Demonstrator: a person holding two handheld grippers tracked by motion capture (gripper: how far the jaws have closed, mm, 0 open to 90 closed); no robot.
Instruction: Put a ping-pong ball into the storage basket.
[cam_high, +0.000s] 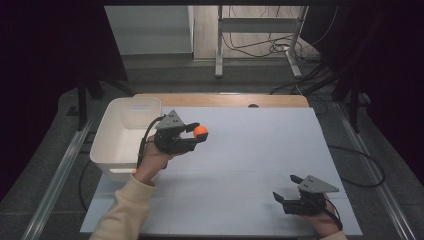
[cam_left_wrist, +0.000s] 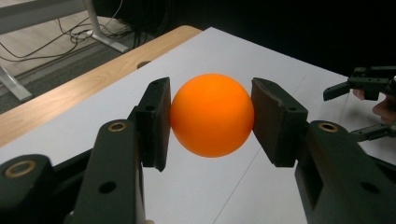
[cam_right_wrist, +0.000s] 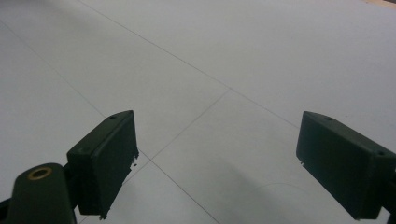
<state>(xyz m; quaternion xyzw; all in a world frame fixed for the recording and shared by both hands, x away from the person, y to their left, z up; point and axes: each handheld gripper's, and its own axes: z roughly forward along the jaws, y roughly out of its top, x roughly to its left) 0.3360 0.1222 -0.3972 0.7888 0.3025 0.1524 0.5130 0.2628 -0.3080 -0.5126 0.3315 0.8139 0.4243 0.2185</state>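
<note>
The right gripper (cam_high: 286, 195) rests near the table's near right corner, jaws wide and empty. The left gripper (cam_high: 196, 136) clamps the orange ball (cam_high: 200, 131) above the table, just right of the white bin (cam_high: 112, 131).

A: Any writing, labels or numbers to read here?

B: None that I can make out. The orange ball (cam_left_wrist: 211, 115) is plain, with no print or logo on the side that shows.

A: And the white bin (cam_high: 116, 134)?

B: Its walls are bare. The pale surface (cam_right_wrist: 261, 60) carries only thin ruled lines, no characters.

A: The tools?

B: The left gripper (cam_left_wrist: 211, 116) and the right gripper (cam_right_wrist: 217, 163) are plain black, with no brand mark legible.
</note>
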